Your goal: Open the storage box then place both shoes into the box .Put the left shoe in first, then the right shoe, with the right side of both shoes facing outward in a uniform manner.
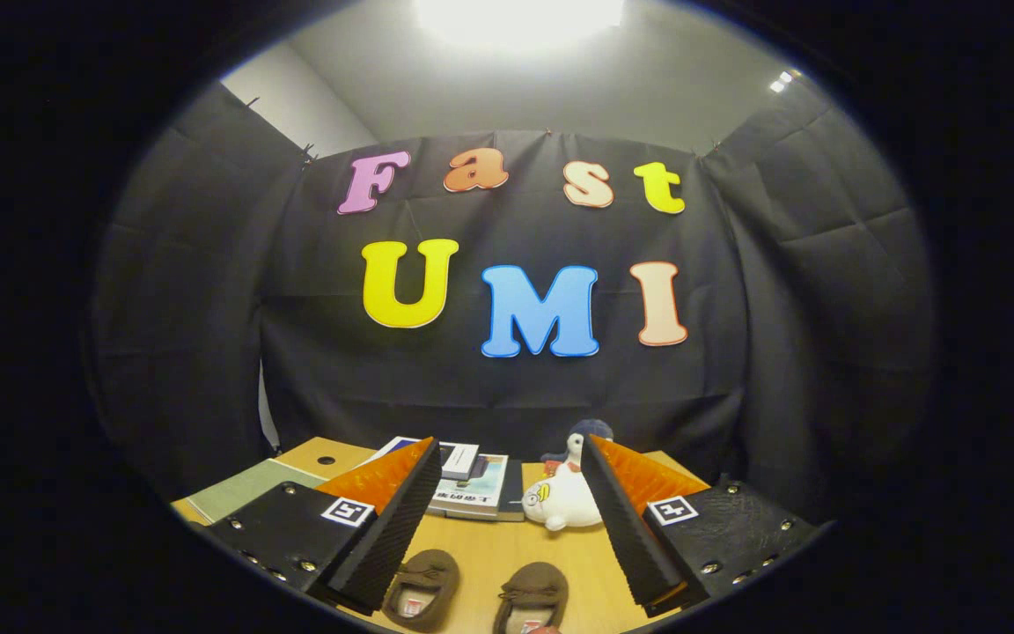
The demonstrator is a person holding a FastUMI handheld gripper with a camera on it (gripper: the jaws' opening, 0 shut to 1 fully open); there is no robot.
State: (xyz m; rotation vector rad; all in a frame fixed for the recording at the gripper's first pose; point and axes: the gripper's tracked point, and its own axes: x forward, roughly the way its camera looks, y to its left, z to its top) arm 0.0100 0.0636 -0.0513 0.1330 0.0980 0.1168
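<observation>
2 brown shoes sit side by side on the wooden table [507, 555], toes pointing away: the left shoe [422, 588] just by the left finger, the right shoe [532, 600] nearer the middle of the gap. Paired and aligned like that, they look staged for picking 1 at a time. The gripper [507, 519] hangs above them, fingers spread wide and holding nothing, raised high as if surveying first. The storage box can't be seen from here, so opening it looks not yet begun. Farther back, a stack of books [472, 489] lies to the left and a plush duck [564, 502] to the right, just beyond the shoes; neither blocks the way down.
</observation>
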